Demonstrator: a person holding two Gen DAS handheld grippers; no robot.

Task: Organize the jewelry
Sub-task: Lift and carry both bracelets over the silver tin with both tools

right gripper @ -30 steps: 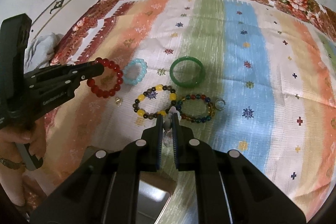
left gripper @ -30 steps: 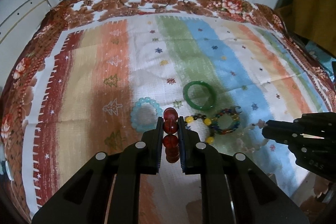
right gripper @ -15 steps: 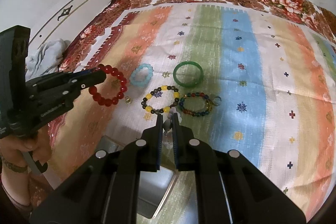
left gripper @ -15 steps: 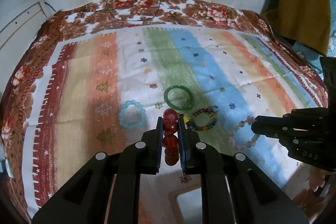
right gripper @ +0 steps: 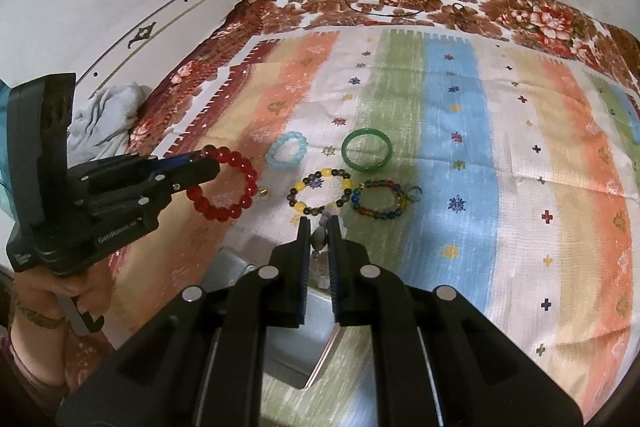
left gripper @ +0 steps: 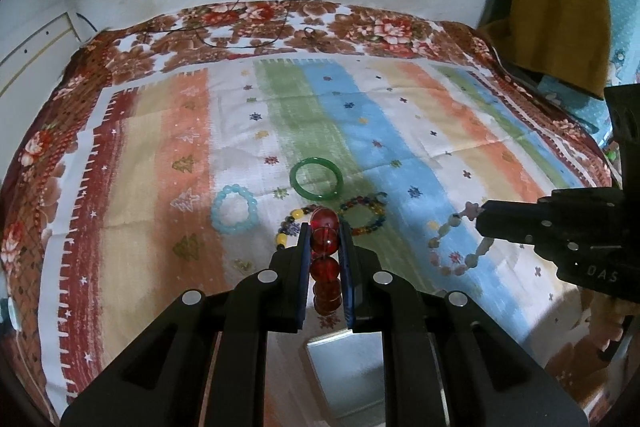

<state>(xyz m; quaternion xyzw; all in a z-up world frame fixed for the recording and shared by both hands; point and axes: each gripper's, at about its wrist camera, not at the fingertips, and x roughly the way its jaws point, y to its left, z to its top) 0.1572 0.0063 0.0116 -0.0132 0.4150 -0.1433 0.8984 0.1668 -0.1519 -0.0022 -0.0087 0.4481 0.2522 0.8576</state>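
Both grippers are loaded and up off the bedspread (right gripper: 520,131) right now. The left gripper (left gripper: 325,239) has its jaws pinched on a red bead bracelet (left gripper: 325,241), which hangs as a full loop from the tips in the right wrist view, above the orange stripe toward the spread's left border. The right gripper (right gripper: 319,233) is pressed onto a pale pink bracelet (left gripper: 460,247) with a small star bead; from the left wrist view it dangles freely over the blue stripe, clear of the cloth. Four bracelets lie on the spread in a loose cluster near its middle: a light blue bead bracelet (right gripper: 286,151), a green bangle (right gripper: 367,150), a yellow-and-dark bead bracelet (right gripper: 320,195) and a multicoloured bead bracelet (right gripper: 379,199) touching or nearly touching it, with a small ring (right gripper: 415,193) just beside the latter. Below both grippers, at the near edge, sits a metal tray (right gripper: 296,363), only partly visible. So this looks like the carry step: two pieces picked, neither yet put down. The next move, I'd say, calls for bringing each bracelet over that tray, lowering so the loops settle inside rather than draping over the rim, then spreading the jaws. Swinging beads are the risk.
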